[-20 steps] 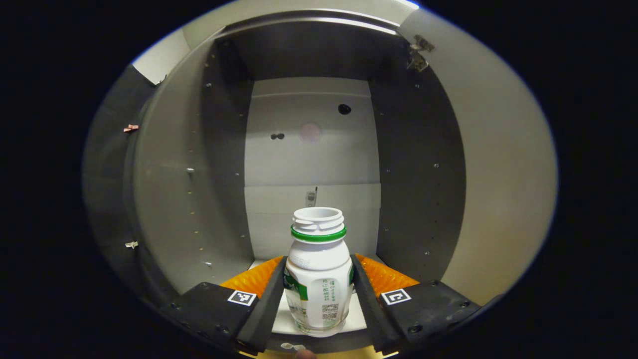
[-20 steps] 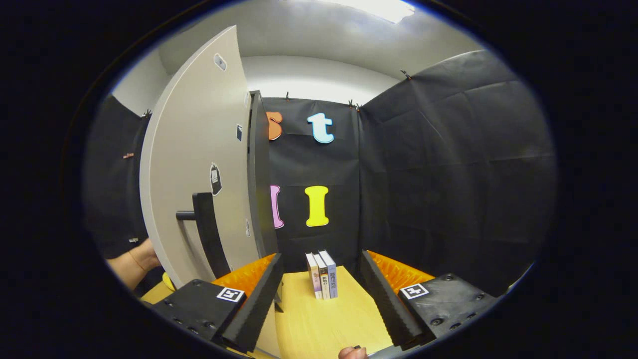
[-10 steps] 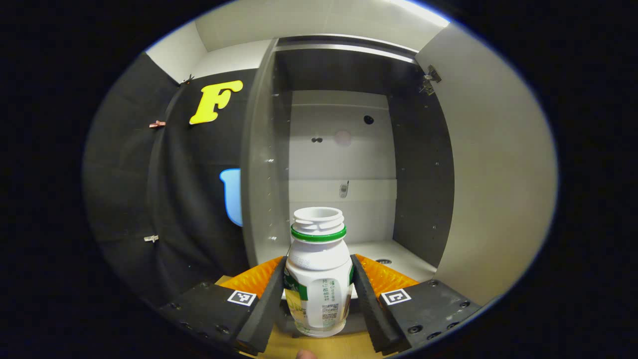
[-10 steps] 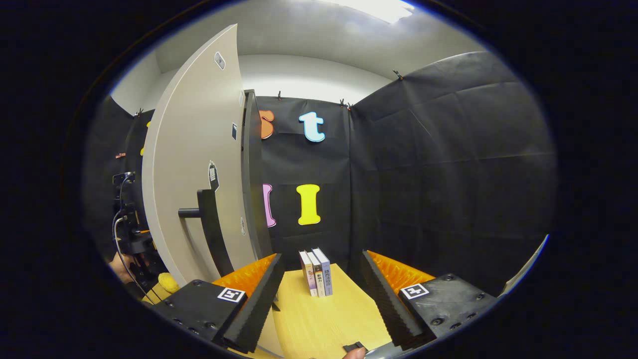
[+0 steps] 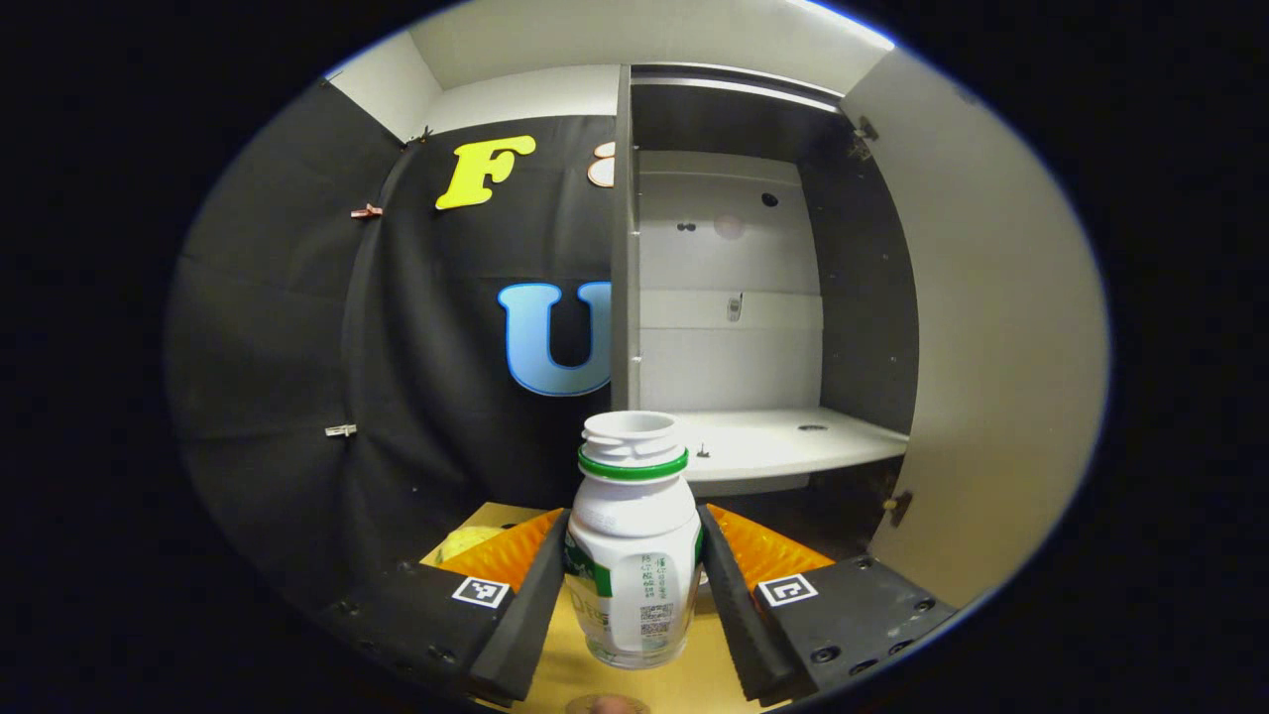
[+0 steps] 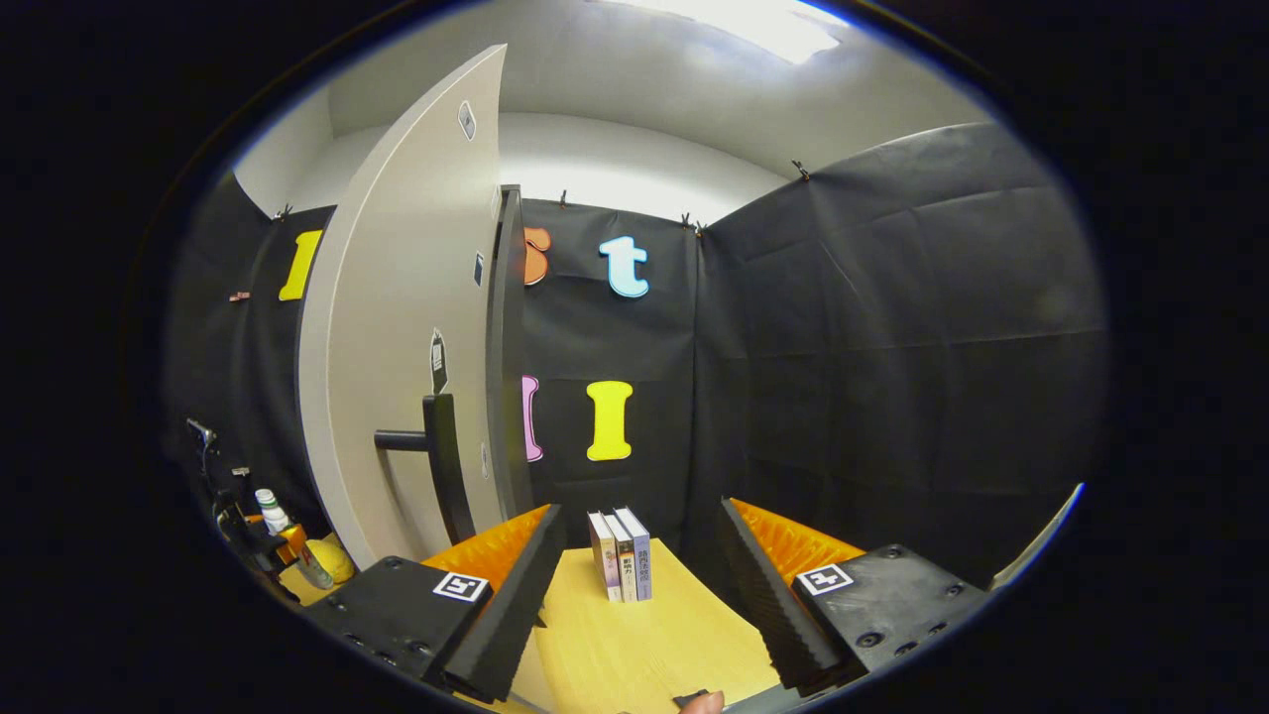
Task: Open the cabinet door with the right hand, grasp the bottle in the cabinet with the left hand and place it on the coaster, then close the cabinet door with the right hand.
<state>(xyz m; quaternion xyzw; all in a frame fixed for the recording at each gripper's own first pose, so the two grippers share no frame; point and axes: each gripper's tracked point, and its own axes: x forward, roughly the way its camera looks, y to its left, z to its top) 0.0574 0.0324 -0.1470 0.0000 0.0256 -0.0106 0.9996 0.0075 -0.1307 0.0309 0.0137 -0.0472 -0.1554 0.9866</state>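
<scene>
Two steps of the task can be judged done from how things lie: the cabinet door point(image 6: 397, 327) stands swung open, and the bottle point(image 5: 633, 540) is out of the cabinet point(image 5: 763, 297), gripped by the left gripper point(image 5: 633, 585). The step in hand is the carry to the coaster – no coaster can be made out for certain; a pale round thing point(image 5: 466, 542) lies on the yellow table point(image 5: 555, 684) just left of the fingers, but what it is cannot be told.

The bottle is held upright, uncapped, with both fingers pressed to its lower body, one on each side; its base hangs over the table, in front of the bare shelf point(image 5: 773, 451). For the next move the coaster must be found, the bottle kept level and lowered onto it before the grip is eased.

The right gripper point(image 6: 634, 585) is held wide apart and grips nothing – it points past the door's dark handle point(image 6: 436, 466) toward three books point(image 6: 620, 555) standing on the table. The left gripper with the bottle can be seen far off at the lower left of the right gripper view
</scene>
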